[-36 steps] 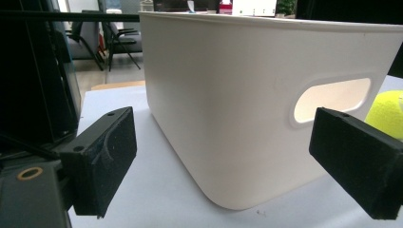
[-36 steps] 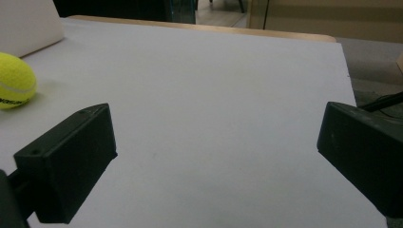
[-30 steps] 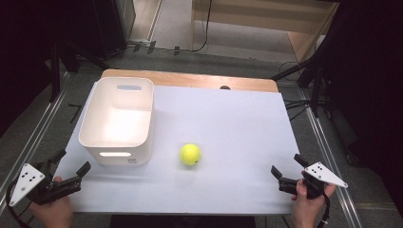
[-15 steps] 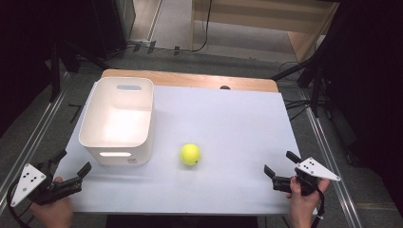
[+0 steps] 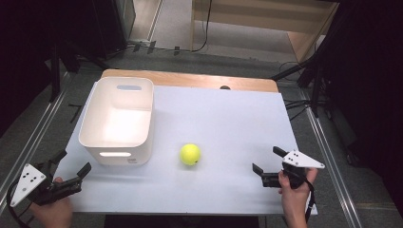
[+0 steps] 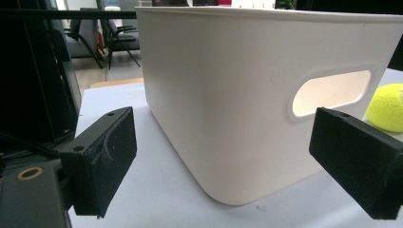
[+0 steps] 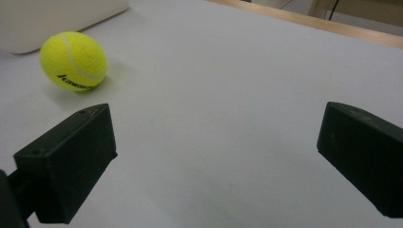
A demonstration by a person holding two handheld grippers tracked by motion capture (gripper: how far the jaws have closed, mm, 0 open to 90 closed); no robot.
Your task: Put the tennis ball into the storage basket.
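The right gripper (image 5: pixel 267 166) sits low over the near right part of the table (image 5: pixel 228 118), held in a hand (image 5: pixel 294 190), with its jaws spread wide and nothing between them. In the right gripper view the bare table top lies between the jaws, and the tennis ball (image 7: pixel 73 61) rests on the table beyond the left jaw, well apart from it. In the high view the ball (image 5: pixel 190 154) lies near the middle of the table, just beside the near right corner of the white bin (image 5: pixel 119 121). The left gripper (image 5: pixel 71 168) hovers at the near left edge, jaws also spread and empty, facing the bin's wall with its handle slot (image 6: pixel 330 92).
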